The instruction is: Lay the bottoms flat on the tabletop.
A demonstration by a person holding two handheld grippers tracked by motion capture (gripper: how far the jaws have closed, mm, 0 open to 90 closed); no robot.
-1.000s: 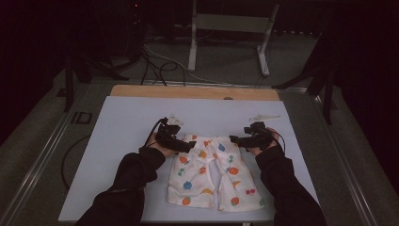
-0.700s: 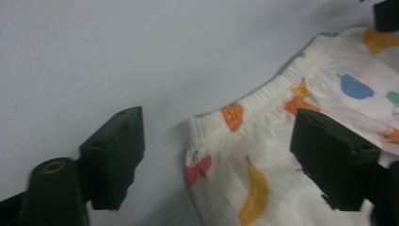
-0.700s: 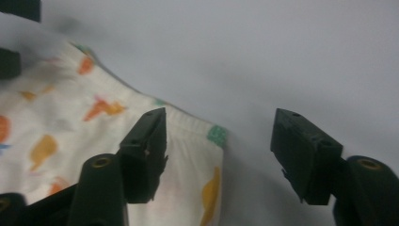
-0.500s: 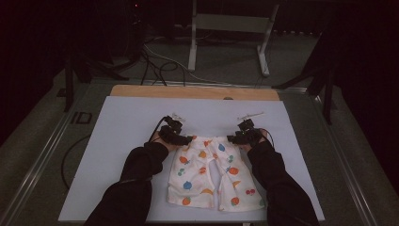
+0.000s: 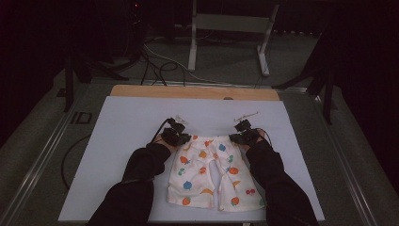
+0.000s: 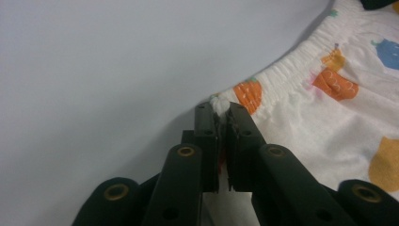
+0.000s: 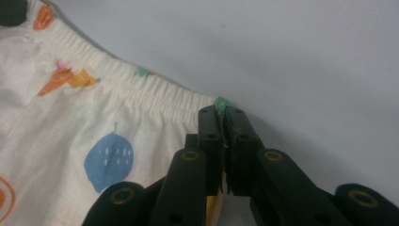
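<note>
A pair of white fruit-print shorts (image 5: 210, 173) lies flat on the white table (image 5: 117, 141), hems near its front edge. The left gripper (image 6: 221, 110) pinches one waistband corner between closed jaws, while the right gripper (image 7: 222, 113) clamps the opposite corner.

Work surface: a pale grey flat board (image 5: 122, 141) that covers most of the table.
Wooden strip: a light brown edge (image 5: 188, 92), just behind the board's far side.
Metal stand: a grey frame with two legs (image 5: 228, 33) on the floor, well behind the board.
Cables: dark and white cables (image 5: 162, 63) on the floor, behind the board's far left corner.
Side rail: a grey metal rail (image 5: 40, 155), beside the board's left edge.
</note>
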